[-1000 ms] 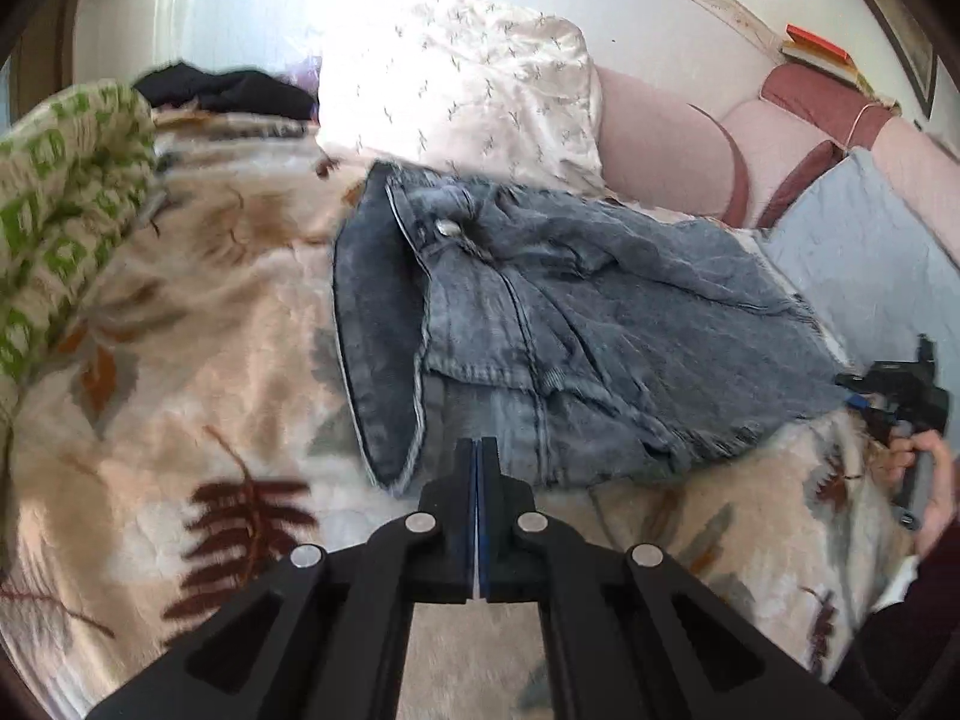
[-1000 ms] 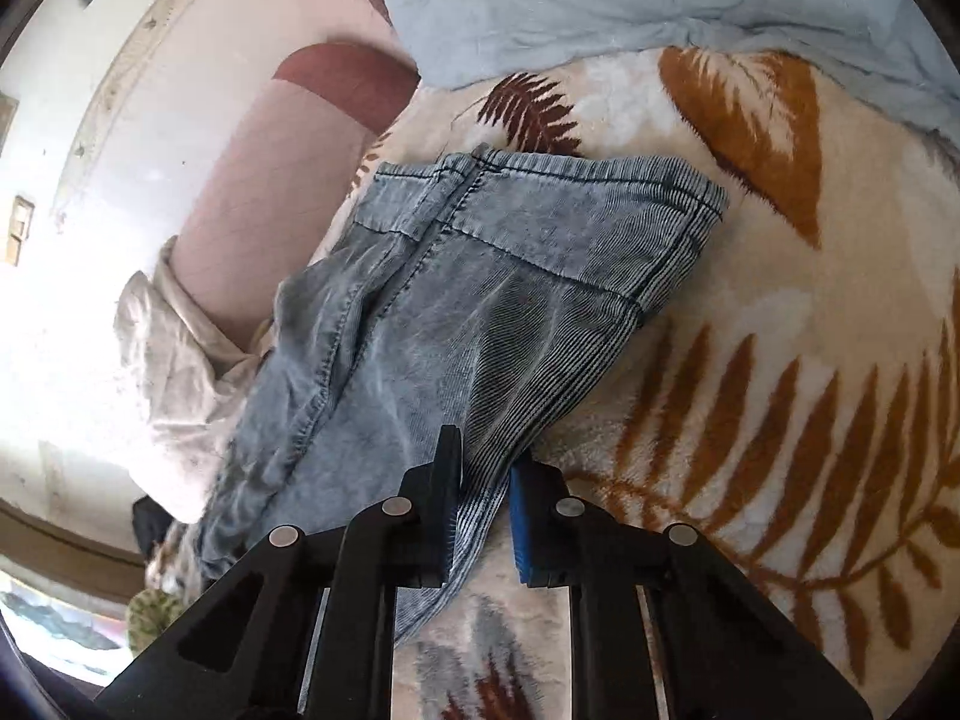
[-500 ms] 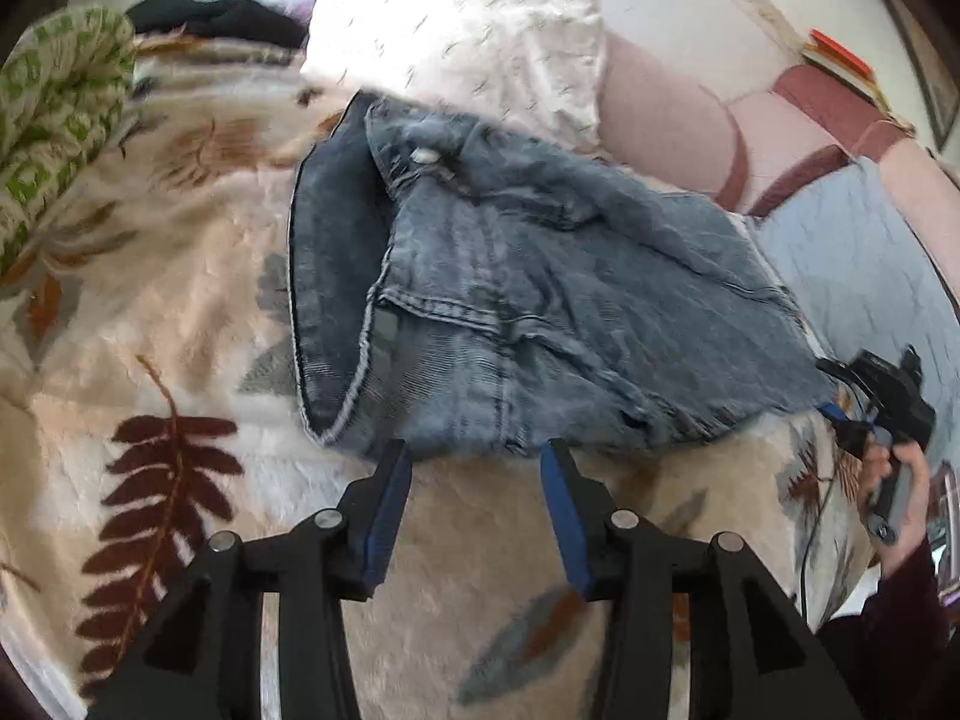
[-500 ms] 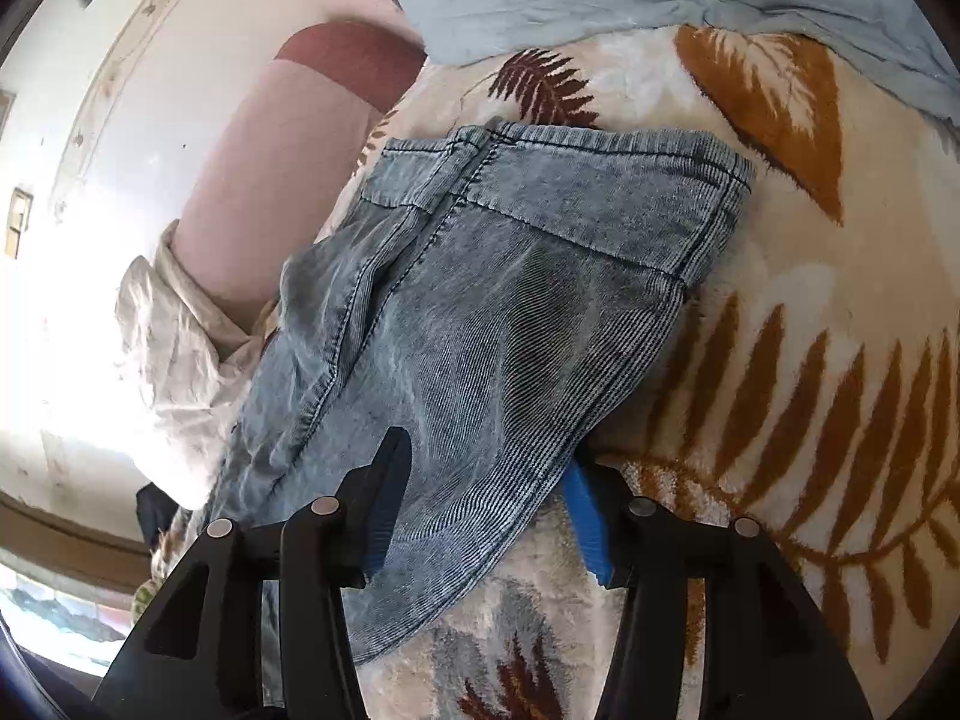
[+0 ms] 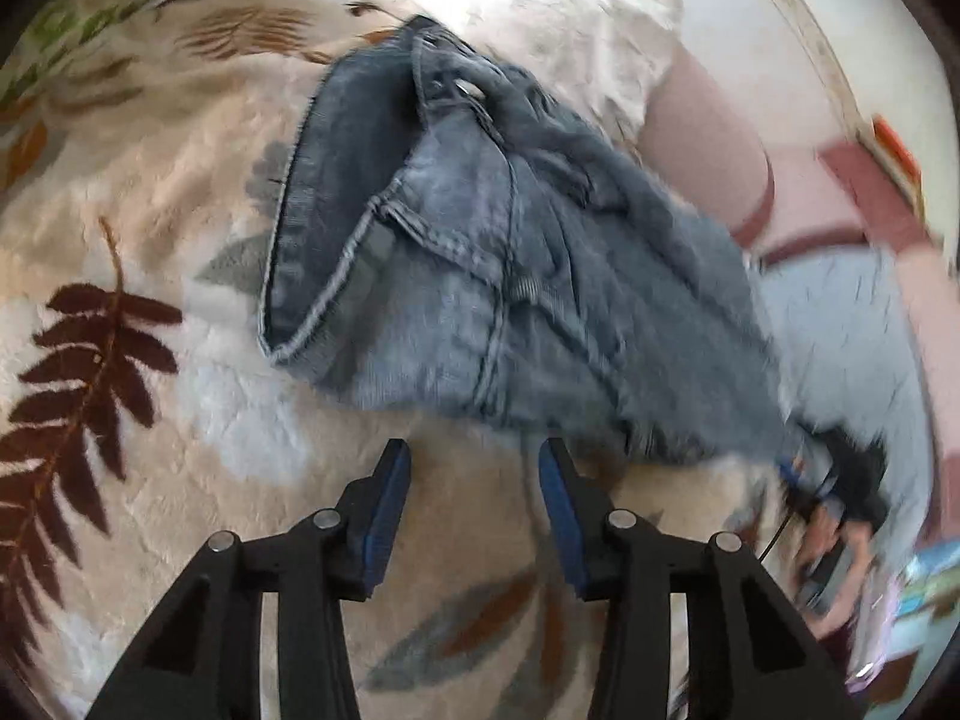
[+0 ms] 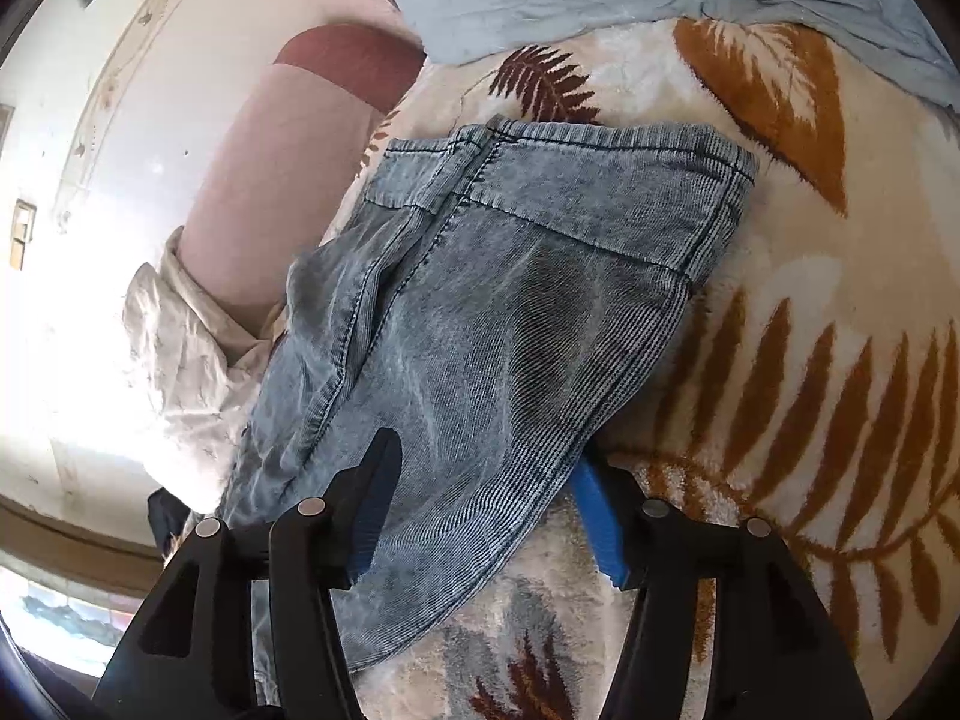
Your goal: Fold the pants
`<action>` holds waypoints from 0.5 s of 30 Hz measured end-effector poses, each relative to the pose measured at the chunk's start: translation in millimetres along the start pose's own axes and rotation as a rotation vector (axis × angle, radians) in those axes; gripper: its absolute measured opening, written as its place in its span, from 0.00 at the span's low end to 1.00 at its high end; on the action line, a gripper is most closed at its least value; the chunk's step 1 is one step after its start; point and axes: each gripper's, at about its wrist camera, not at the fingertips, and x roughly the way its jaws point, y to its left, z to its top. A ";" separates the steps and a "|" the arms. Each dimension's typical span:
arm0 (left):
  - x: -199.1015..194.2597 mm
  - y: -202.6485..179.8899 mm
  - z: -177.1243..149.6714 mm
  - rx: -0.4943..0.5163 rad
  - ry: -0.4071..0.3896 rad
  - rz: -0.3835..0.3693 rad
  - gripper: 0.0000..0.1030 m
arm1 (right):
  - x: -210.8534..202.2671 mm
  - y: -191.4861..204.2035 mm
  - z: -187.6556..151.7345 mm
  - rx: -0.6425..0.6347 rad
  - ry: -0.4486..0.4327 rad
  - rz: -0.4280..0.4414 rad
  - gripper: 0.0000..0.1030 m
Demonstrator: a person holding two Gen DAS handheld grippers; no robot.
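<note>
Left gripper (image 5: 474,468) sat low in frame, jaws spread wide, nothing between the blue pads (image 5: 384,516). It hung over the blanket (image 5: 180,192), just short of the jeans' (image 5: 480,276) near edge, not touching. Jeans lay folded in a grey-blue heap, waistband and button toward the far side. A pale pillow (image 5: 576,18) lay beyond them. At far right, a hand (image 5: 834,534) held the right gripper (image 5: 798,468) at the jeans' corner; blur hid its jaws.
</note>
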 end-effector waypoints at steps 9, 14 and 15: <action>16.7 7.4 16.2 -0.193 -0.006 -0.108 0.45 | -0.1 -1.7 1.3 -0.001 0.004 0.010 0.56; 9.7 9.3 14.8 -0.244 0.019 -0.192 0.52 | -0.8 -3.4 1.5 0.007 0.011 0.027 0.57; 6.8 10.5 14.6 -0.250 0.010 -0.190 0.52 | -0.8 -3.3 1.3 0.008 0.011 0.028 0.57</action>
